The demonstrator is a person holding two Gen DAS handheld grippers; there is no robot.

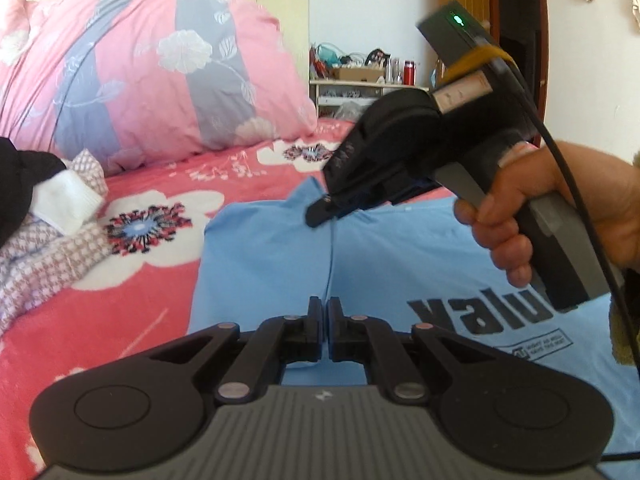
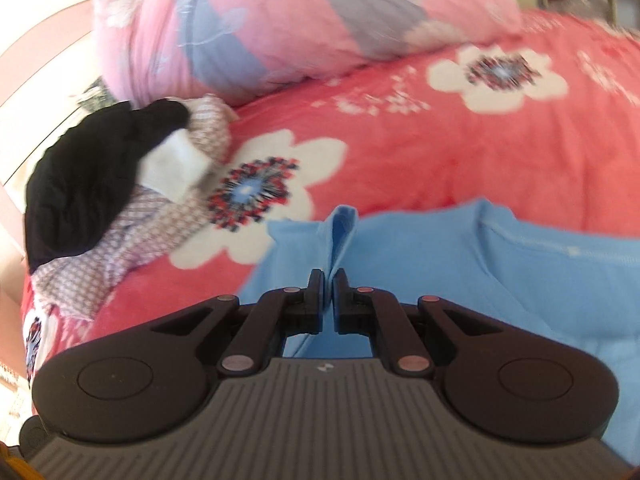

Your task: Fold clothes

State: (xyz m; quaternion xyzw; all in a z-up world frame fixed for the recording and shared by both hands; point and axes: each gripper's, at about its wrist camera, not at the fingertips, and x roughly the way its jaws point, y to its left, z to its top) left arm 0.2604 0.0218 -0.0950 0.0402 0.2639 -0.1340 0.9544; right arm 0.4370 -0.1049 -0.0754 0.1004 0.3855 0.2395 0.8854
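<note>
Blue T-shirt (image 1: 272,248) on bed (image 1: 132,300), both grippers, left (image 1: 324,304) & right (image 2: 328,280), fingers pinched on its edge fold: keep both level w/ even tension, lay fold over straight, no bunching.

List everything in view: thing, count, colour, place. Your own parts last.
T-shirt: one, light blue with dark lettering, on the bedspread, pinched by both grippers.
Bedspread: one, red with white flowers, under everything.
Quilt: one, pink and grey floral, bunched at the back.
Clothes pile: one, black, white and checked pieces, left of the T-shirt.
Shelf: one, pale, cluttered, by the far wall.
Left gripper: black, shut on T-shirt.
Right gripper: black, shut on T-shirt.
Hand: one, holding the right gripper.
</note>
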